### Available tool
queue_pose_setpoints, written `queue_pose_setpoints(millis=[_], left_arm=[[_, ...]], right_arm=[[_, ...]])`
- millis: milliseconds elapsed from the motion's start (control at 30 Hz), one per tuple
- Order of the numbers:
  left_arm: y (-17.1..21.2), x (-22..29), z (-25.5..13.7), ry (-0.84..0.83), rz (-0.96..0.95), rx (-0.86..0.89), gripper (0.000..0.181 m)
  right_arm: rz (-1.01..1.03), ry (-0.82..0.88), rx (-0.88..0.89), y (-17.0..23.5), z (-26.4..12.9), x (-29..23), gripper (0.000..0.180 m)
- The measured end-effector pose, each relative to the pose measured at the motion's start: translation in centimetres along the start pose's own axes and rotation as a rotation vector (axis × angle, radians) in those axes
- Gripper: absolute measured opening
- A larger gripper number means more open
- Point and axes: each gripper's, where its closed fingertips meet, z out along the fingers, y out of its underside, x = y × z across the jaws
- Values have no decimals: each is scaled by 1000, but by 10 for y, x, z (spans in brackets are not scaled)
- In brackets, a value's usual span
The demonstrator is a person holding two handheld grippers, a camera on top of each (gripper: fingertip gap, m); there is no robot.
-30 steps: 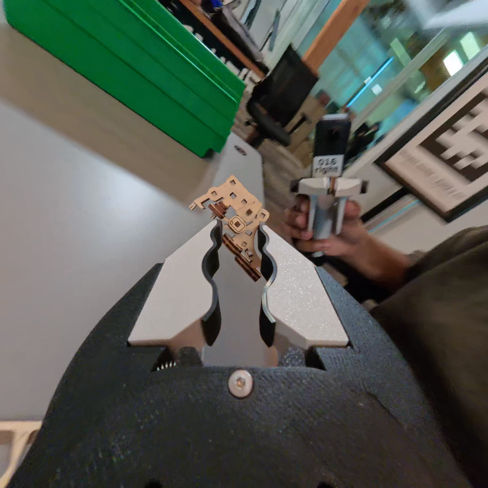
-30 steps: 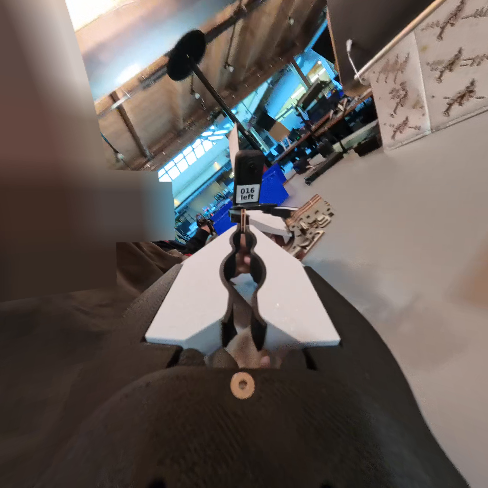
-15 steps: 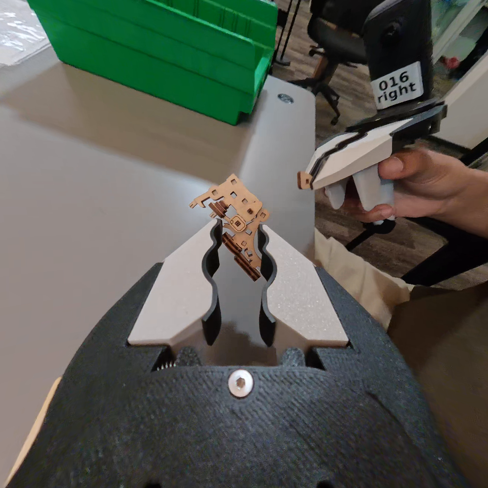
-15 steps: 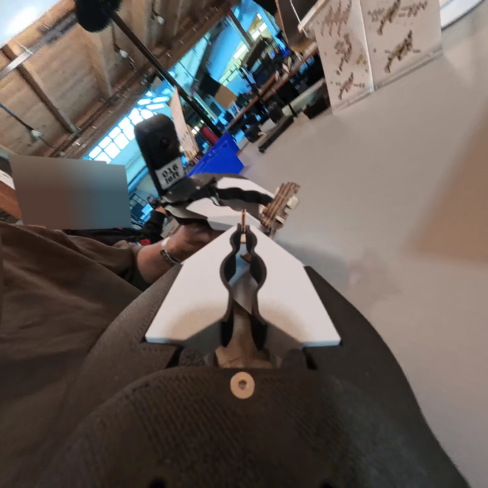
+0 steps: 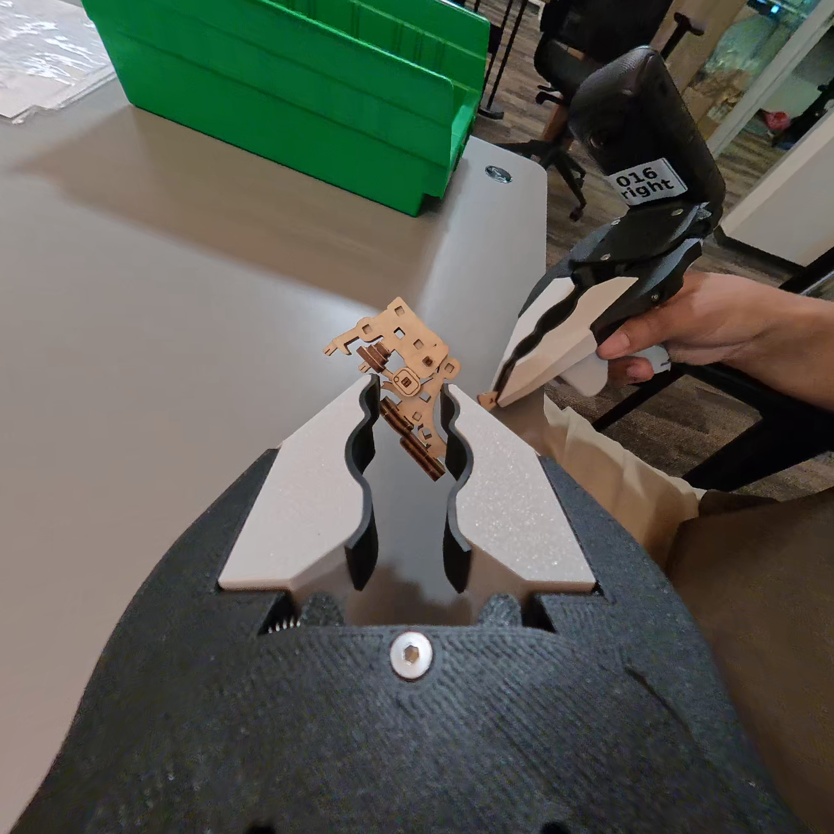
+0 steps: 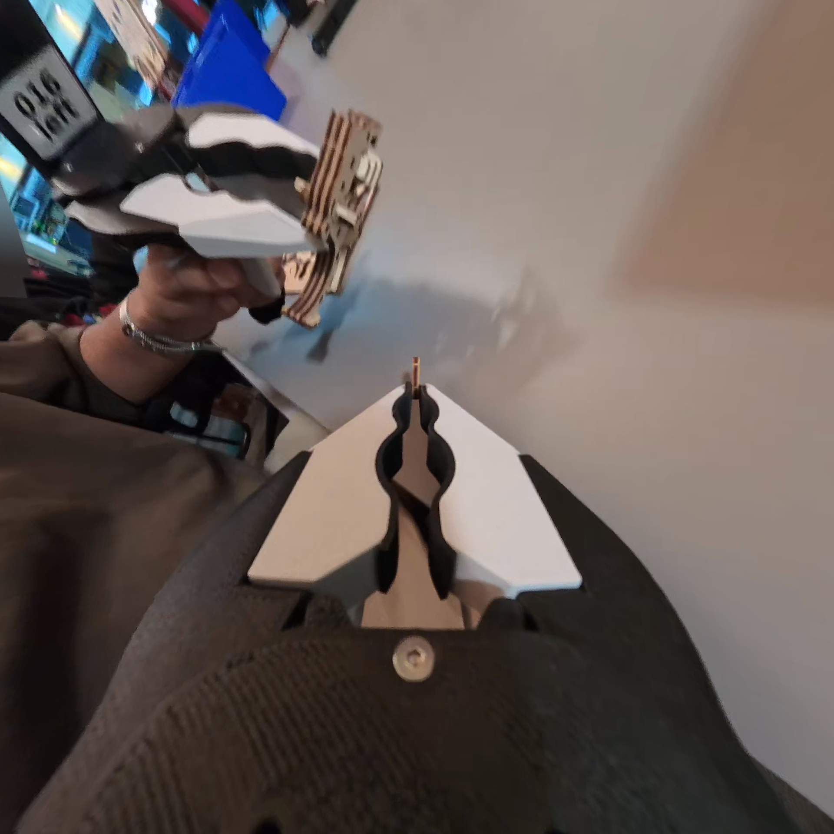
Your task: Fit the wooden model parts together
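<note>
My left gripper (image 5: 410, 382) is shut on a layered wooden model assembly (image 5: 397, 361) with square holes, held tilted above the grey table (image 5: 158, 316). The assembly also shows in the right wrist view (image 6: 343, 198), clamped in the left gripper (image 6: 311, 212). My right gripper (image 6: 415, 389) is shut on a small thin wooden part (image 6: 415, 368) that sticks out past its tips. In the left wrist view the right gripper (image 5: 495, 399) points down just right of the assembly, with the small part (image 5: 486, 399) at its tip, apart from the assembly.
A stack of green plastic bins (image 5: 293, 81) stands at the back of the table. The table's right edge (image 5: 537, 271) is close to both grippers. Office chairs (image 5: 564, 67) and floor lie beyond it. A person's hand (image 5: 704, 334) holds the right gripper. The left gripper's tips are roughly 8 centimetres from the right gripper's.
The right gripper with its small part has come down and closer to the assembly's right side. The left gripper has kept its hold on the assembly and tilted more over the table.
</note>
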Motion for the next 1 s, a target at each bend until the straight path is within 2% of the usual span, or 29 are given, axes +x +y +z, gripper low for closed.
queue_pose_setpoints(millis=[200,367,433,600,733,800,933,1000], left_arm=[[3,3,2,15,2,-12,24],[2,7,3,57,-54,-9,24],[2,7,3,55,-49,-12,24],[6,20,9,41,48,-40,24],[11,28,14,-31,218,-84,25],[12,32,14,-53,289,-89,24],[10,46,15,-17,315,-74,25],[9,46,14,-14,312,-69,24]], right_arm=[[1,-34,-68,10,-2,-6,4],[-40,41,-20,-3,-12,3,25],[-47,35,50,-15,-18,2,26],[22,-104,281,-51,-27,-21,29],[105,-178,316,-54,-19,-31,36],[134,-195,311,-52,-16,-33,34],[140,-233,281,-47,-12,-39,10],[134,-228,283,-48,-12,-39,10]])
